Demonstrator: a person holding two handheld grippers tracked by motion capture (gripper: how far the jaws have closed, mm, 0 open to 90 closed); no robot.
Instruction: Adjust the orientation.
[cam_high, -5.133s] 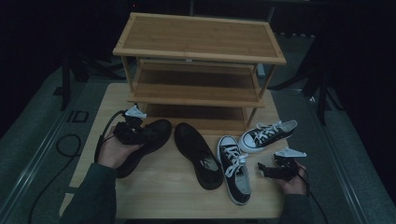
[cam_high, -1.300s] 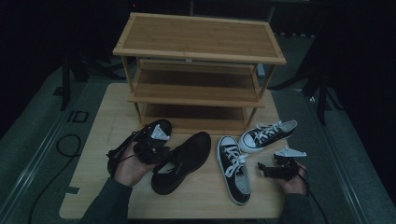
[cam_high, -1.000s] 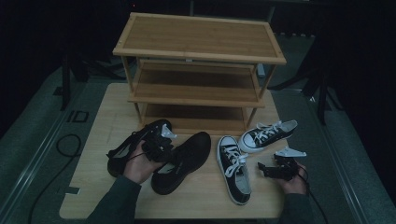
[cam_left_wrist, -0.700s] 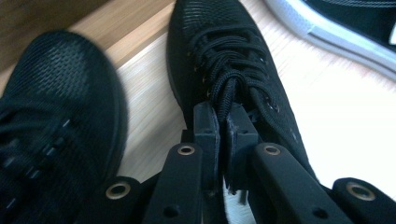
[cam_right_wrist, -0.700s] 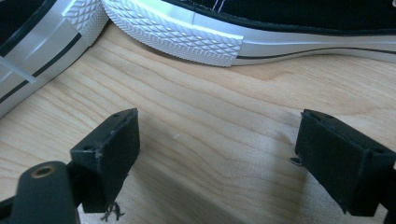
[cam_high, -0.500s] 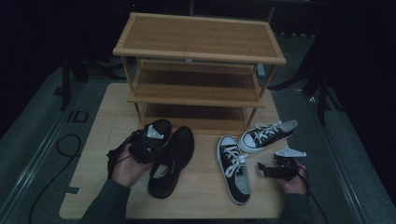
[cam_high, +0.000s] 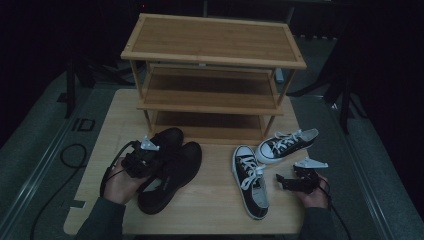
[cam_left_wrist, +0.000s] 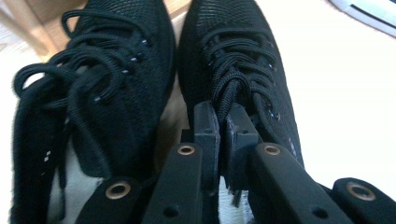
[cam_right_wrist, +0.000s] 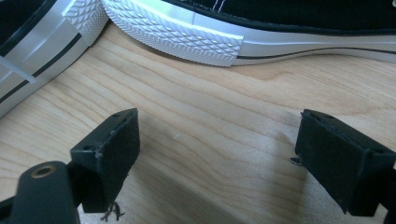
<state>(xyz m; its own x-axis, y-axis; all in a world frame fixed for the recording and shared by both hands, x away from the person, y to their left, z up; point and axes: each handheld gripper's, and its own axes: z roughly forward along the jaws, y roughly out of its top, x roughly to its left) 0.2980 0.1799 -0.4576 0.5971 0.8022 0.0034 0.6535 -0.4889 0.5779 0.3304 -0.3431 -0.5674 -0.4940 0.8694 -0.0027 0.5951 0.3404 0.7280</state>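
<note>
A black lace-up shoe (cam_high: 172, 175) lies on a pale wooden table (cam_high: 210, 210), its toe toward a bamboo shoe rack (cam_high: 212, 75), with its twin, a second black shoe (cam_high: 162, 142), touching it along the left side. The left gripper (cam_high: 145, 159), held in the person's left hand (cam_high: 120, 182), sits over the heel ends of the pair. In the left gripper view its jaws stand almost pressed together on the rim of the right-hand shoe's (cam_left_wrist: 238, 74) opening, just behind the laces, having just been closing; the left-hand shoe (cam_left_wrist: 102, 88) lies alongside, its laces looped loose.

To the right, well apart from the black pair, two black-and-white canvas sneakers rest on the table: one (cam_high: 250, 180) upright, toe toward the person, the other (cam_high: 287, 144) tipped on its side nearer the rack. No brand or lettering can be read on any shoe.

The right gripper (cam_high: 287, 182), in the right hand (cam_high: 315, 192), rests near the table's right edge, jaws spread wide with nothing between them; the right gripper view looks across bare wood grain to the sneakers' ribbed white soles (cam_right_wrist: 173, 32).

The three-shelf rack stands at the table's far side. Grey floor (cam_high: 35, 165) surrounds the table, bearing the letters "ID" at the left (cam_high: 83, 124), and the room beyond is dark.
</note>
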